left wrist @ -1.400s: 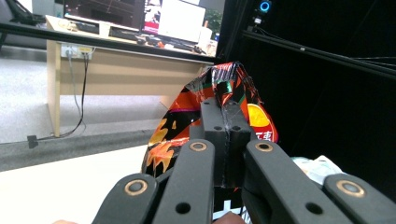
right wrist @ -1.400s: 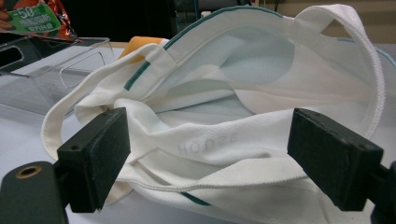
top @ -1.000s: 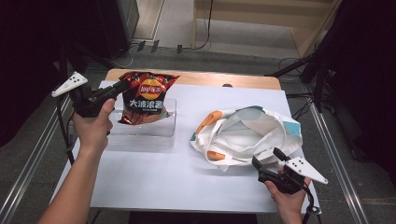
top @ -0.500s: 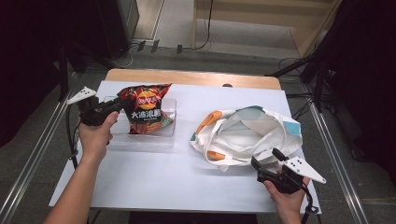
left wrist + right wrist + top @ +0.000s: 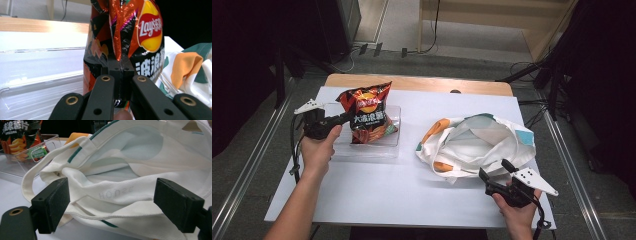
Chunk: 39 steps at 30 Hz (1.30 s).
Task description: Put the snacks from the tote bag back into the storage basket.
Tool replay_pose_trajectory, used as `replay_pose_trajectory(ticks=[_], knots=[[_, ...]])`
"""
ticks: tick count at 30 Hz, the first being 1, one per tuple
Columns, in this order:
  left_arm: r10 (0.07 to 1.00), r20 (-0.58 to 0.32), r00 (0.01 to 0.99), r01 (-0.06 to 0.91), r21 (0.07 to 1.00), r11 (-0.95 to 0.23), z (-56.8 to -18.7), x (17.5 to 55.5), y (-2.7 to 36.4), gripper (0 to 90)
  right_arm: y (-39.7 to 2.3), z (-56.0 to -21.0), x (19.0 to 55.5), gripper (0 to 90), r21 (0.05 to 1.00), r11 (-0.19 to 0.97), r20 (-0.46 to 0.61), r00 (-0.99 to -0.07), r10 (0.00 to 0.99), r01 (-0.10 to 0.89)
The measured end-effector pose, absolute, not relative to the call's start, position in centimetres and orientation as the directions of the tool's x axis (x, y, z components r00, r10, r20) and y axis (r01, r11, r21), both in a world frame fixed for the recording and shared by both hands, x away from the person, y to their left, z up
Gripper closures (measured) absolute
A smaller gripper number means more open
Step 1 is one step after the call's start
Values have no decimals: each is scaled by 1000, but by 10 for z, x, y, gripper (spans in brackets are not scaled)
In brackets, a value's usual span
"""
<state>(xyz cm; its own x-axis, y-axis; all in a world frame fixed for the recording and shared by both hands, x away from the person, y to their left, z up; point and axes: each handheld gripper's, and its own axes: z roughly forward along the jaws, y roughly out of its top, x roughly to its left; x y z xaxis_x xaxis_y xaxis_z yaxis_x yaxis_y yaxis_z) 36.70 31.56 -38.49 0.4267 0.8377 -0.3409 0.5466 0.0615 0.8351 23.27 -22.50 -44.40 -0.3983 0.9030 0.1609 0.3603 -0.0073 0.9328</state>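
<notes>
White sheeting is covering the worktop [image 5: 402, 200], with a strip of pale wood showing along the far edge. Compared with a second ago, the left gripper [image 5: 343, 118] has come down and toward the person, and the chip bag [image 5: 367, 112] it is carrying has dropped with it, so the bag is now standing upright inside the clear plastic tray [image 5: 389, 145] instead of hanging above it. The tote bag and the right gripper are lying much as they were.

The tote bag [image 5: 477, 142] is the largest loose thing, a soft cream cloth sack with green trim and orange patches, lying slumped on the right half of the worktop with its mouth gaping toward the person. Its weave is showing as a fine rib in the right gripper view [image 5: 120, 195], and its handles are looping out flat.

The tray is a shallow, rectangular, glossy box, sitting left of centre and well apart from the tote.

The chip bag is crinkled, shiny foil, orange and black with a red and yellow logo [image 5: 147, 30].

The left gripper's jaws are pinching shut on a vertical fold of the foil. The right gripper [image 5: 497, 176] is resting at the near edge of the tote, its jaws spread wide around nothing, with the cloth just beyond them.
</notes>
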Motion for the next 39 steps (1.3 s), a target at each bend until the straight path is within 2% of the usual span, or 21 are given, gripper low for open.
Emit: replay_pose_trajectory(ticks=[5, 8, 9, 11, 15, 22, 26, 39], knots=[[856, -353, 377, 543, 833, 104, -381, 375, 332, 891, -227, -444, 233, 138, 933, -15, 165, -388, 907, 360], [872, -336, 357, 525, 844, 110, -382, 374, 333, 832, -227, -444, 233, 138, 933, -13, 161, -387, 908, 359], [875, -331, 353, 521, 846, 110, -382, 373, 332, 784, -227, -444, 233, 138, 933, -12, 161, -387, 908, 360], [879, -330, 344, 511, 851, 119, -382, 370, 329, 609, -227, -444, 233, 138, 933, -13, 162, -387, 908, 360], [897, -287, 336, 489, 867, 94, -382, 358, 321, 316, -227, -444, 233, 138, 934, -12, 160, -388, 908, 357], [898, -239, 369, 461, 886, 46, -382, 336, 310, 1, -230, -444, 233, 138, 934, -12, 159, -383, 910, 358], [890, -190, 414, 416, 909, 1, -380, 319, 301, 0, -232, -445, 232, 138, 932, -11, 158, -377, 913, 363], [861, -174, 478, 383, 923, -26, -397, 278, 284, 0, -241, -445, 232, 138, 933, -11, 150, -363, 920, 359]])
